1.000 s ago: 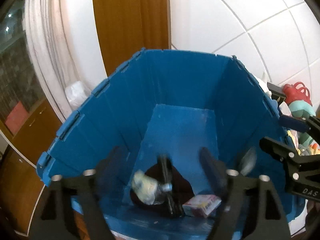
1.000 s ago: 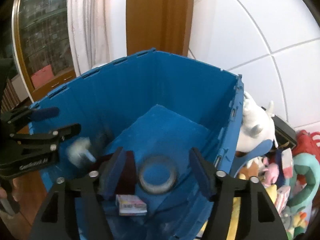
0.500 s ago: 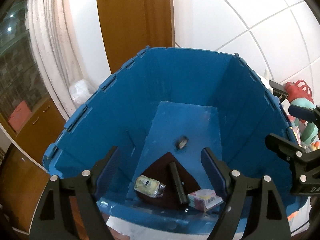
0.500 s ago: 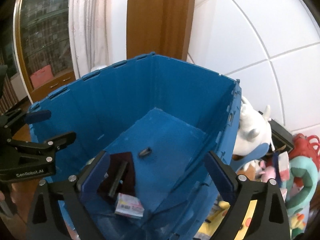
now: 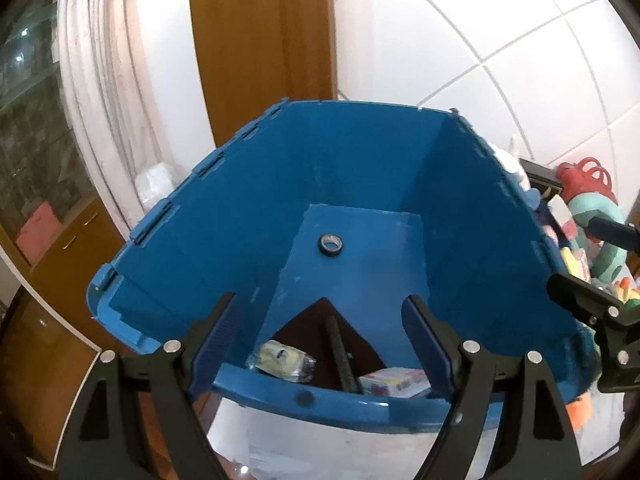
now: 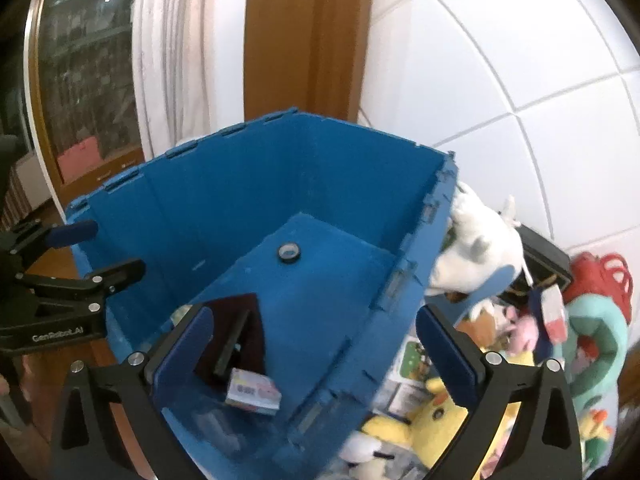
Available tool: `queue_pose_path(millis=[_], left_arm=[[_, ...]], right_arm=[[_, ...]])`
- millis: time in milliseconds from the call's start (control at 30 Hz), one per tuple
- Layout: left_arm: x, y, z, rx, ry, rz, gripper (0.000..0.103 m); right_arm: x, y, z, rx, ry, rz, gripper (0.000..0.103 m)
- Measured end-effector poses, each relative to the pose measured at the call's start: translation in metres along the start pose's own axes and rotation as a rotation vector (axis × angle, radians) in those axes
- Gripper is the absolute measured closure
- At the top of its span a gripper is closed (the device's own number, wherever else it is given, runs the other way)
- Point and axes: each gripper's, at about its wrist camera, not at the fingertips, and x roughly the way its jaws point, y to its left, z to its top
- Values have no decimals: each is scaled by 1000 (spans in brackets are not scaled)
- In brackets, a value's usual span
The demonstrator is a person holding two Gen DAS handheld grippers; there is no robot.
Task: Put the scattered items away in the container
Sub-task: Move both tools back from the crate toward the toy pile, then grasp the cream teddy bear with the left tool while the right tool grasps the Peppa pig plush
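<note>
Blue crate (image 5: 472,208), dark maroon cloth (image 5: 316,326), yellow plush (image 6: 432,420), white tiled wall (image 5: 460,40), black claw (image 5: 320,344) with blue pads (image 5: 424,344)

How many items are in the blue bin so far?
5: tape ring mid-floor; dark cloth, black bar on it, crumpled wrapper and small box near the front wall. More may hide below it.
</note>
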Motion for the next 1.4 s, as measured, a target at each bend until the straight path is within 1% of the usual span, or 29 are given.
queue_pose_path(millis=[200,367,500,667,733,833,1000,1100,1200,1333,1400], left_arm=[[-21,-51,-5,25,-28,-30,21],[-41,-108,-8,73,-62,-72,21],[-58,-160,-18,99,-82,-124,21],[-69,-229,-43,153,-70,-179,21],[-69,-254,-58,170,-47,-197,21],[-63,-280,-79,184,4,-210,21],[-36,-300,-125,209,122,-202,21],[-8,-298,-150,211,202,-189,21],[15,-292,-170,204,270,-172,21],[37,-284,-185,186,314,-154,21],[47,-285,-189,179,328,-149,21]], right_arm=[[-32,-38,-26,54,-18,-29,0],[-60,-89,-58,132,-19,-67,0],[-85,-140,-94,193,-2,-115,0],[-111,-197,-144,259,36,-153,0],[-118,-218,-169,287,54,-159,0],[-120,-239,-204,319,94,-158,0],[-109,-261,-260,402,181,-149,0],[-99,-264,-287,443,228,-145,0],[-87,-264,-306,484,261,-145,0],[-65,-252,-324,483,324,-150,0],[-54,-248,-332,492,344,-141,0]])
